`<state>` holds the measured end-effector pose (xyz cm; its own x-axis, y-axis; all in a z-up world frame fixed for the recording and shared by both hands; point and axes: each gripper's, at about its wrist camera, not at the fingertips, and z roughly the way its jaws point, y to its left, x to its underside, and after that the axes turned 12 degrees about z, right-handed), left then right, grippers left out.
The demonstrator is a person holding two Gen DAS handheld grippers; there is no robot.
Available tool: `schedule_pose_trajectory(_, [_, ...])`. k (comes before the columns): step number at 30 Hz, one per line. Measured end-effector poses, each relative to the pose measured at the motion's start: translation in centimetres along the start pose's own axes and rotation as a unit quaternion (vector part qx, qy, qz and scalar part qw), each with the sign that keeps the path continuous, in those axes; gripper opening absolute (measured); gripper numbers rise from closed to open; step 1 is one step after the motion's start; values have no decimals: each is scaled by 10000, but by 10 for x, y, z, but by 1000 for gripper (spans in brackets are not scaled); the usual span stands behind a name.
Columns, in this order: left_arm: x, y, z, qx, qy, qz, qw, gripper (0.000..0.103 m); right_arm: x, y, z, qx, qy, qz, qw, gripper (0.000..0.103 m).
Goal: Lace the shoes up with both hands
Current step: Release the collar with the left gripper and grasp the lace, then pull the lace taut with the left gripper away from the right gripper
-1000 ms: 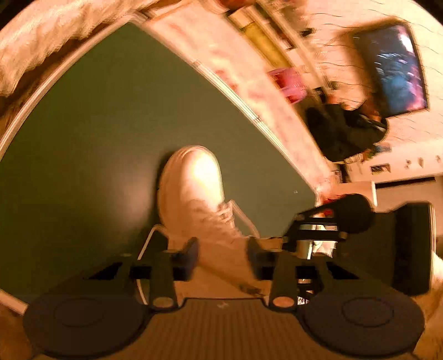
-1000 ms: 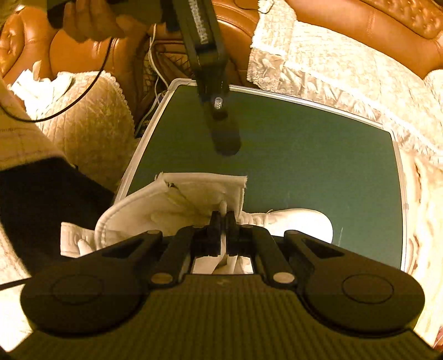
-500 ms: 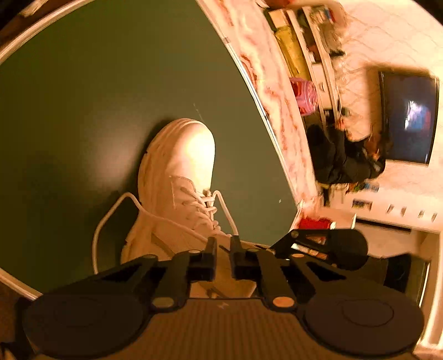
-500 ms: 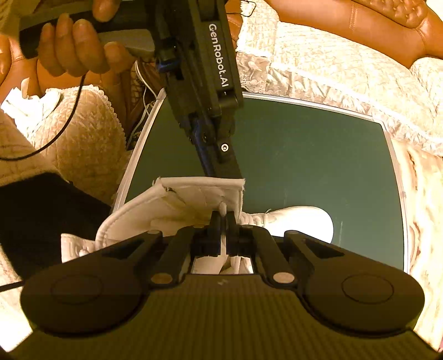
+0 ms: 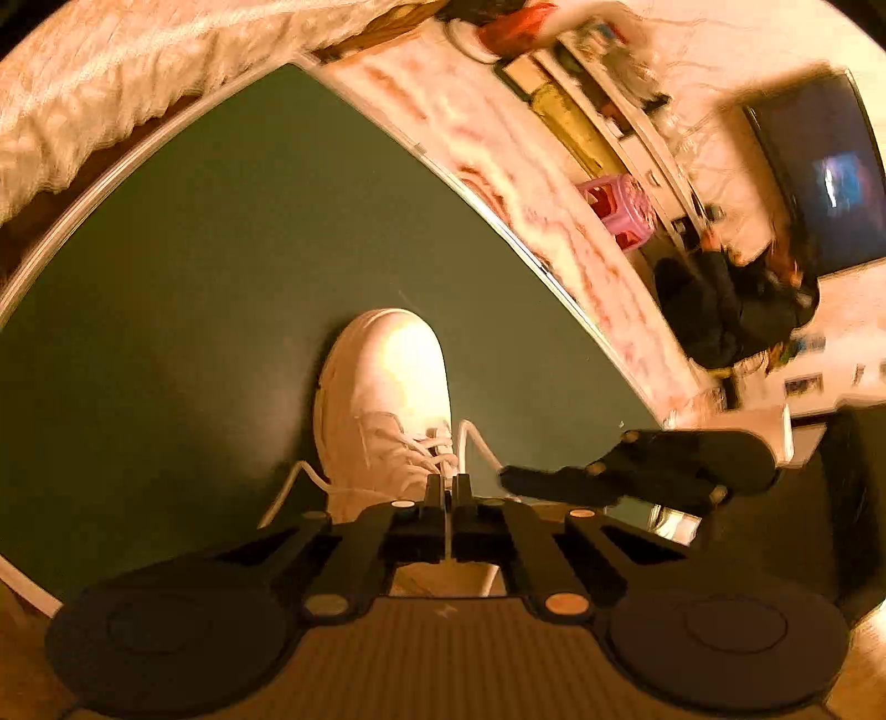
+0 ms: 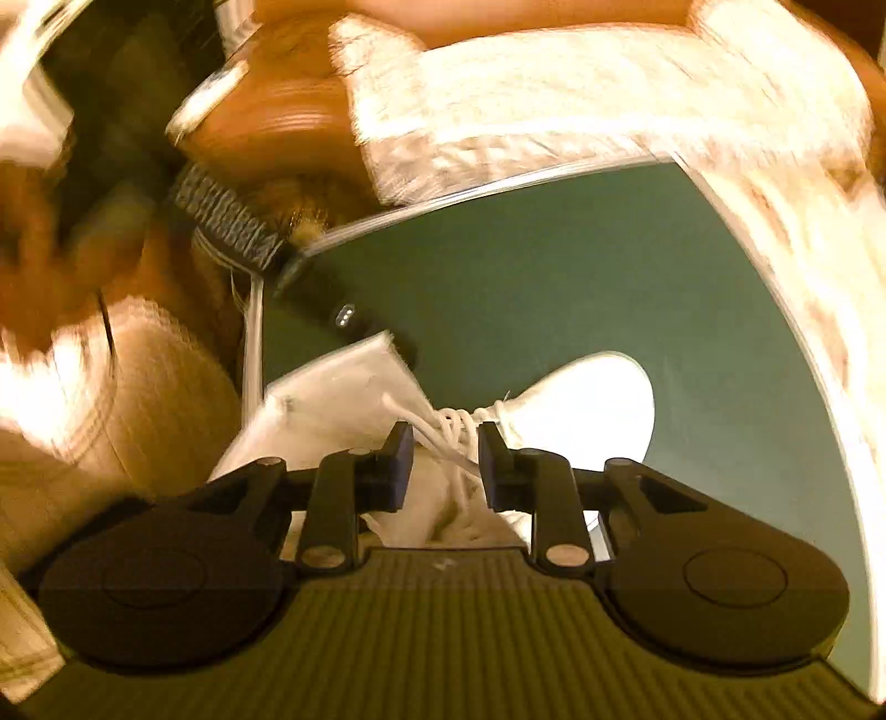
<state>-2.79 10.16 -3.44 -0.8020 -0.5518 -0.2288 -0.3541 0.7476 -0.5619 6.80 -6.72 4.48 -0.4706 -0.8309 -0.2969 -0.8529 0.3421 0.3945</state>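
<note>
Green table [image 5: 194, 288], white shoe [image 5: 387, 382] (laces loose)

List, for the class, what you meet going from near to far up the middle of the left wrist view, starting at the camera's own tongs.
Left tongs, shut on a white lace → laced part of the white shoe → shoe's toe cap → bare green table top → table's pale rim → cream quilted cover.

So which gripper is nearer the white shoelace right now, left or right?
Left. The left gripper is shut on the shoelace above the white shoe. The right gripper has just been opening, its jaws apart around the lacing, pads off it.
</note>
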Motion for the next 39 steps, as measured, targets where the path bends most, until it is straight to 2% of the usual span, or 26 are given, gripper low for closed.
schedule_pose_trajectory(2, [-1, 3, 0, 127, 7, -179, 9998, 0, -2, -2, -9, -399, 7, 758, 9963, 29])
schedule_pose_trajectory(5, [-1, 10, 2, 279, 14, -453, 9986, 0, 2, 7, -13, -444, 46, 1331, 9901, 29])
schedule_pose_trajectory(8, [-1, 13, 3, 363, 37, -546, 9978, 0, 2, 7, -12, -737, 48, 2049, 9760, 29])
schedule_pose_trajectory(12, [-2, 15, 7, 402, 41, -548, 9977, 0, 2, 18, 2, -17, -112, 2213, 9751, 29])
schedule_pose_trajectory(14, [-2, 15, 7, 377, 28, -495, 9981, 0, 4, 23, 6, 200, -250, 2167, 9757, 24])
schedule_pose_trajectory(15, [-1, 13, 4, 280, 22, -315, 9991, 0, 5, 26, 7, 305, -321, 2133, 9760, 22])
schedule_pose_trajectory(17, [-1, 6, -2, 49, 26, 77, 10000, 0, 8, 28, 10, 512, -426, 2110, 9752, 10])
schedule_pose_trajectory(18, [-1, 3, -4, -79, 38, 272, 9996, 0, 10, 28, 10, 613, -440, 2141, 9739, 10])
schedule_pose_trajectory(21, [1, -3, -17, -783, -6, 874, 9931, 0, 21, 18, 7, 984, -439, 2286, 9675, 7])
schedule_pose_trajectory(24, [6, 23, -28, -1282, 82, 803, 9885, 0, 29, 6, 3, 988, -458, 2539, 9611, 7])
schedule_pose_trajectory(27, [17, 58, -43, -2068, 256, 812, 9747, 0, 30, 12, 9, 1073, -474, 2431, 9629, 7])
schedule_pose_trajectory(29, [29, 84, -52, -2723, 438, 889, 9571, 0, 27, 17, 13, 1137, -478, 2350, 9641, 8])
schedule_pose_trajectory(32, [46, 130, -69, -3202, 818, 527, 9423, 2, 25, 22, 14, 1130, -475, 2359, 9640, 8])
schedule_pose_trajectory(34, [57, 145, -75, -3297, 1019, 441, 9375, 5, 23, 26, 17, 1066, -463, 2334, 9654, 8])
schedule_pose_trajectory(36, [66, 144, -71, -3290, 1228, 530, 9348, 5, 21, 30, 20, 1135, -460, 2217, 9674, 8])
schedule_pose_trajectory(38, [73, 142, -66, -3073, 1368, 437, 9407, 4, 20, 34, 20, 1223, -457, 2121, 9685, 9])
schedule_pose_trajectory(39, [77, 143, -63, -2822, 1432, 291, 9482, 4, 21, 34, 17, 1261, -454, 2106, 9683, 9])
